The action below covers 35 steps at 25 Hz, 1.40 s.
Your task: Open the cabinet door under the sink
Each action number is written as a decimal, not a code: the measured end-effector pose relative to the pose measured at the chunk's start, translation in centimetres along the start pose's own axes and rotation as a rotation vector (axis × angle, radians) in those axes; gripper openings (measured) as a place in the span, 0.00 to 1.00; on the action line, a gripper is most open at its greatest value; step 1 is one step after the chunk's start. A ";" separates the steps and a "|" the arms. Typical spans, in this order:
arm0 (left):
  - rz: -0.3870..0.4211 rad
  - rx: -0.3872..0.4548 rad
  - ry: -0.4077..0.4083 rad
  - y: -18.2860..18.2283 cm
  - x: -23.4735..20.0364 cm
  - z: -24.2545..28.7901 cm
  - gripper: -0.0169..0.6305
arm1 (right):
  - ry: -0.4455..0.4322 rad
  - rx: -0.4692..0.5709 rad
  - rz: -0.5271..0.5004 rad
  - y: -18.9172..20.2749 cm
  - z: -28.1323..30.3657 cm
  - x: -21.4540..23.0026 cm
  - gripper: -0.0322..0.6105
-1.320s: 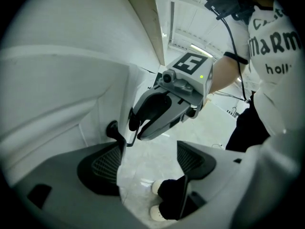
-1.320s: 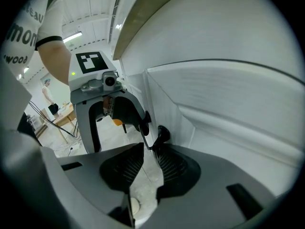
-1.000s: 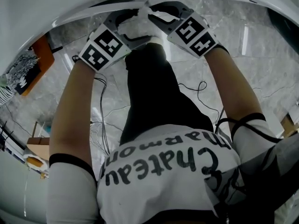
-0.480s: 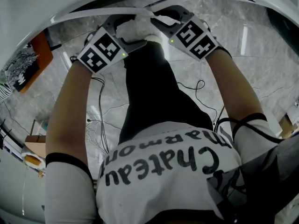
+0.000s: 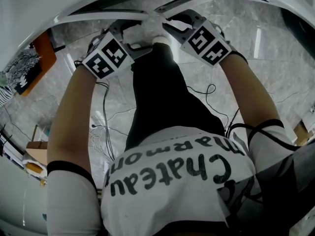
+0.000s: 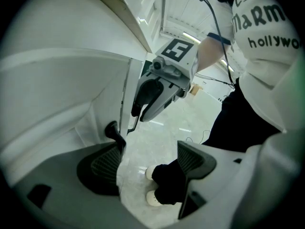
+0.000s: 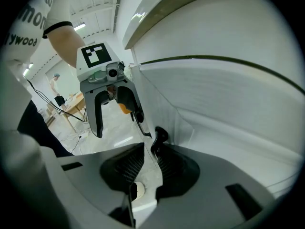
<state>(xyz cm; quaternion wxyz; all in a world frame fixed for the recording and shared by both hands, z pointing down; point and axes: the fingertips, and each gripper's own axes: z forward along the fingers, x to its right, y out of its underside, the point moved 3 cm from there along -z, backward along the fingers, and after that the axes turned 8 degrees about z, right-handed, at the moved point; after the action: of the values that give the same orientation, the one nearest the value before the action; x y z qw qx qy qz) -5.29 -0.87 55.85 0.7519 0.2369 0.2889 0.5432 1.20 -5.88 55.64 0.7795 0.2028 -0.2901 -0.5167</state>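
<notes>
Right gripper view: right gripper [image 7: 148, 152] part-open, unclamped, right door handle [image 7: 159, 136] upright at 1 o'clock, against rt pad (left gripper [image 6: 150, 149] gapes, left door handle [image 6: 113, 131] at 10).

Cabinet doors [image 7: 228, 104] are smooth glossy white, floor [image 5: 275, 43] polished grey stone, claw pads [image 6: 107, 163] matt ribbed black.

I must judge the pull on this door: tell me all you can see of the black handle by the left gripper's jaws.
The small black handle is a slim, glossy, bent bar, metal or plastic by its look, standing off the white cabinet door near its free edge. It rises just past the tip of the left gripper's door-side jaw and seems to touch it. The jaws stand wide apart, so nothing clamps it.
</notes>
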 end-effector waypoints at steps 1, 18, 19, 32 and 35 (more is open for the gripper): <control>0.004 -0.004 0.003 0.1 0.1 0.0 0.56 | -0.001 -0.003 -0.002 0.1 0.0 -0.1 0.17; 0.033 -0.062 0.043 1.1 2.0 -0.3 0.57 | 0.010 -0.037 -0.028 1.6 -1.0 -0.9 0.17; 0.039 -0.064 0.047 1.1 2.2 -0.3 0.57 | 0.010 -0.041 -0.033 1.8 -1.1 -0.9 0.17; 0.086 -0.139 0.078 2.9 4.5 -0.8 0.57 | 0.008 -0.081 -0.062 4.0 -2.1 -1.8 0.17; 0.105 -0.165 0.093 3.2 5.0 -0.9 0.57 | 0.009 -0.094 -0.075 4.4 -2.4 -2.0 0.17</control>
<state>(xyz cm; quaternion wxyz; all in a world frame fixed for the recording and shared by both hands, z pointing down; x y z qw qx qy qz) -6.89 4.89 56.51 0.7252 0.1637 0.2650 0.6140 5.22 -2.35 56.08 0.7695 0.1791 -0.2542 -0.5579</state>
